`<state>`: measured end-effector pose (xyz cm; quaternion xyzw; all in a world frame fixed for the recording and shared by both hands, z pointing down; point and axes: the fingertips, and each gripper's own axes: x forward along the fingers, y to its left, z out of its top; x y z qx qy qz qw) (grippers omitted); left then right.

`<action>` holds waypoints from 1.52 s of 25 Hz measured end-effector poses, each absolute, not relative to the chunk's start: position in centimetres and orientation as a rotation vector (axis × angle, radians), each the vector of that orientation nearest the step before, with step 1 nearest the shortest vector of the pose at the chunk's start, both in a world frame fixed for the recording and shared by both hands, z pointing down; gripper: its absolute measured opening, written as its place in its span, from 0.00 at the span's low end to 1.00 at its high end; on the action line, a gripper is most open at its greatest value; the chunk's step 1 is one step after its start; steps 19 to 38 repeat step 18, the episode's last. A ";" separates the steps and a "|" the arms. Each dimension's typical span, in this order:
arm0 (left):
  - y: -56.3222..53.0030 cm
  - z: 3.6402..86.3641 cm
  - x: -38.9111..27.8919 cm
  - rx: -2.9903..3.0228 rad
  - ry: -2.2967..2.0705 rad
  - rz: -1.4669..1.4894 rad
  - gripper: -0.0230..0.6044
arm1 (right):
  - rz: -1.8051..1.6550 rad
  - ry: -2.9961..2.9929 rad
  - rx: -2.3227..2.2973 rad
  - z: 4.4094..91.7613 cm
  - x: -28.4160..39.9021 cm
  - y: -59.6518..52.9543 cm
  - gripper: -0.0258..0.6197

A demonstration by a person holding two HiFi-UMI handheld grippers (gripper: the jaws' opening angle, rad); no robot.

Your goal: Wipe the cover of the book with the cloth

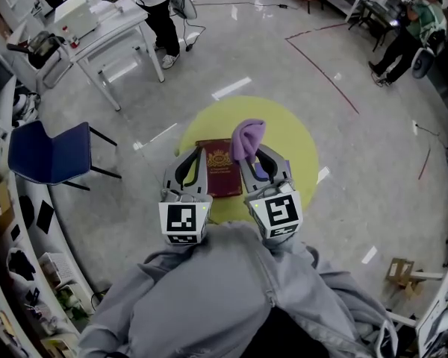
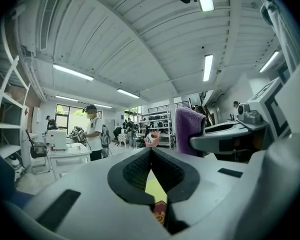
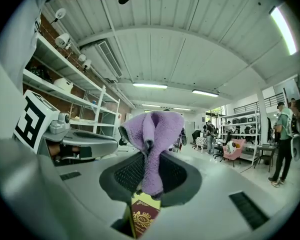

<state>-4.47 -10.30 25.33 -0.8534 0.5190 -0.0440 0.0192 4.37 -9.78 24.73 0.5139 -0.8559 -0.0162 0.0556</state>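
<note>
A dark red book (image 1: pixel 222 176) with a gold crest lies on a round yellow table (image 1: pixel 299 144). Both grippers hang side by side just above it. My right gripper (image 1: pixel 251 154) is shut on a purple cloth (image 1: pixel 248 136), which bunches up above the jaws. In the right gripper view the cloth (image 3: pixel 152 134) is pinched in my right gripper (image 3: pixel 151 156), with the book (image 3: pixel 142 219) showing below. My left gripper (image 1: pixel 196 152) is shut with nothing in it, over the book's left part. The left gripper view has its tips (image 2: pixel 151 152) meeting, and the book (image 2: pixel 160 217) shows through the gap.
A blue chair (image 1: pixel 48 151) stands to the left of the yellow table. A white table (image 1: pixel 97 22) with equipment and a person beside it is at the back left. Red tape lines (image 1: pixel 325 69) cross the floor; another person (image 1: pixel 403 39) stands at the back right.
</note>
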 end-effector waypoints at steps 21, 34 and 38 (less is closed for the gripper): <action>-11.0 25.8 -2.4 -2.684 1.581 -0.137 0.07 | -0.025 -2.607 1.569 24.5 6.3 -10.8 0.18; -11.0 25.8 -2.4 -2.684 1.581 -0.137 0.07 | -0.025 -2.607 1.569 24.5 6.3 -10.8 0.18; -11.0 25.8 -2.4 -2.684 1.581 -0.137 0.07 | -0.025 -2.607 1.569 24.5 6.3 -10.8 0.18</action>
